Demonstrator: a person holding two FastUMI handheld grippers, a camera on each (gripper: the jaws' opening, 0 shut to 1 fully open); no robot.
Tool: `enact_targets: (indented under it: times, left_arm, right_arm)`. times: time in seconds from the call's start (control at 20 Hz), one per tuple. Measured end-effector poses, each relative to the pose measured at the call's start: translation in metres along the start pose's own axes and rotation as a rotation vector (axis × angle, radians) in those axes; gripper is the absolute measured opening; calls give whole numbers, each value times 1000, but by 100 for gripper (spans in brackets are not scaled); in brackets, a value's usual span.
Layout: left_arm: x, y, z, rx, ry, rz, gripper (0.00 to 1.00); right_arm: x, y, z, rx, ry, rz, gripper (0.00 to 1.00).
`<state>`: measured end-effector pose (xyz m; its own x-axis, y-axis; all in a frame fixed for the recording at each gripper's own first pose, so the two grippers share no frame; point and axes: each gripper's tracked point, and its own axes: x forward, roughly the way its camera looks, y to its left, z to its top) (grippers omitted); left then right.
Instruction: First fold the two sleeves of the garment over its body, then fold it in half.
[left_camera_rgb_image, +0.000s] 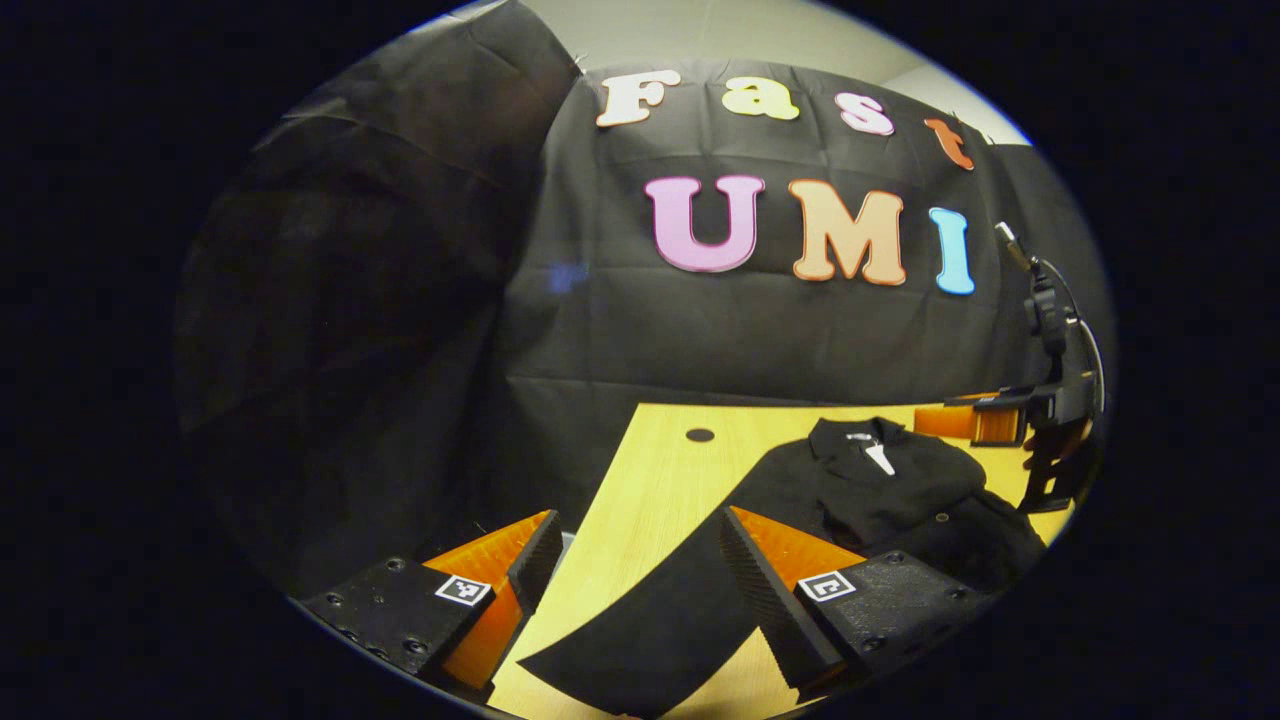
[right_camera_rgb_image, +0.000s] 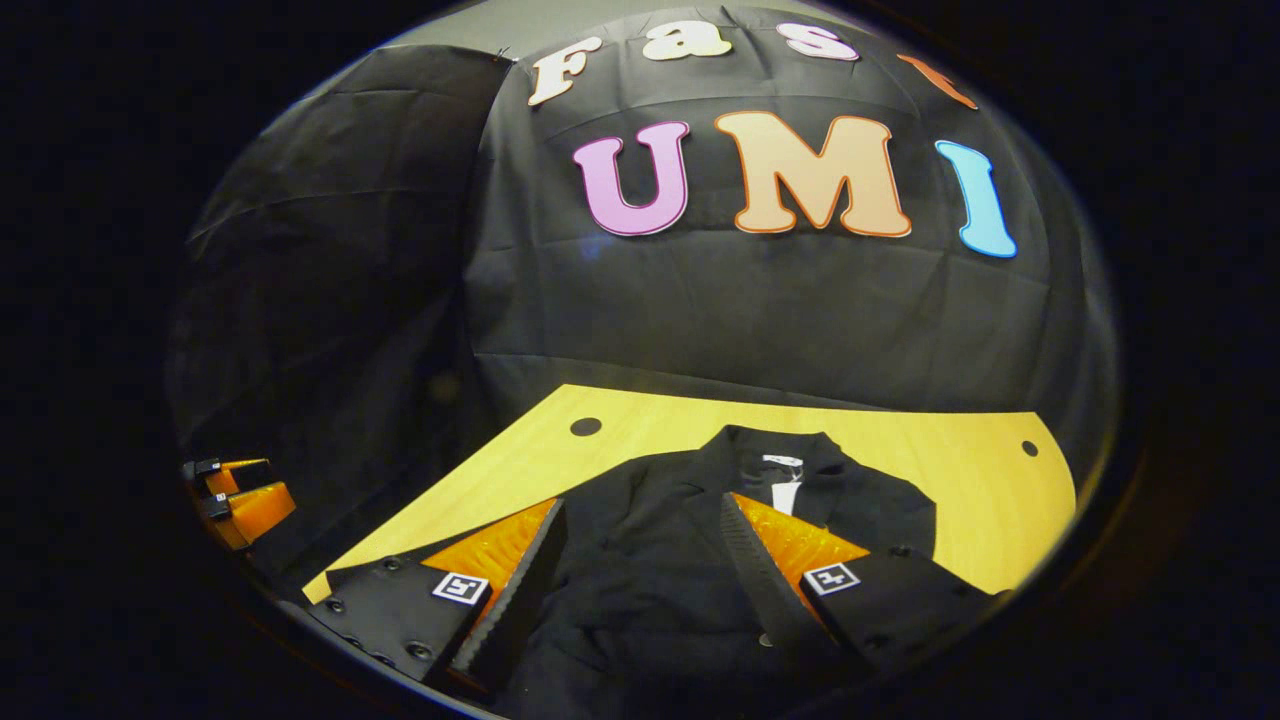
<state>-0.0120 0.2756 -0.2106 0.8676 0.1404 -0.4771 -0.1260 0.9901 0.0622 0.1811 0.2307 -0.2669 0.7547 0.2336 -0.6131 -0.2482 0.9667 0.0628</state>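
So we have our left gripper (left_camera_rgb_image: 635, 575) and right gripper (right_camera_rgb_image: 640, 570) both spread empty above the garment (right_camera_rgb_image: 660, 560); its sleeve (left_camera_rgb_image: 650, 620), lower centre, lies unfolded, everything remains.

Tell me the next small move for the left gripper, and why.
Probably lower the left gripper onto the sleeve lying between its open fingers and close on it. That sleeve stretches out flat across the wooden table, away from the black garment, so the sleeve folds look not yet done. The right gripper hovers open over the body, holding nothing.
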Motion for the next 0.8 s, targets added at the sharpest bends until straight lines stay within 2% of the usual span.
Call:
enact_targets:
  times: [0.05, 0.1, 0.45, 0.5, 0.55, 0.6, 0.65, 0.7, 0.75, 0.8]
  left_arm:
    - [2, 1, -11, -9, 32, 2, 99]
    - [9, 4, -43, -40, 128, 15, 96]
    - [2, 12, -129, -106, 396, 46, 98]
    - [3, 12, -138, -118, 422, 50, 98]
    - [1, 11, -150, -148, 457, 55, 98]
    - [-2, 12, -160, -165, 485, 59, 98]
    - [-8, 9, -171, -187, 534, 75, 98]
    - [-6, 10, -169, -154, 513, 72, 98]
    - [-7, 10, -170, -118, 508, 65, 98]
    - [-9, 7, -175, -92, 521, 67, 94]
  right_arm:
    - [-2, -7, -3, 10, 3, -12, 98]
    - [-10, -24, -11, 40, 19, -49, 98]
    - [-26, -54, -37, 60, 60, -120, 98]
    - [-28, -57, -40, 63, 65, -129, 94]
    - [-33, -63, -43, 61, 71, -145, 98]
    - [-36, -65, -45, 59, 76, -152, 94]
    - [-40, -67, -47, 60, 81, -156, 94]
    - [-42, -68, -47, 63, 83, -158, 98]
    - [-46, -69, -47, 68, 83, -158, 94]
    - [-49, -70, -47, 72, 82, -157, 94]
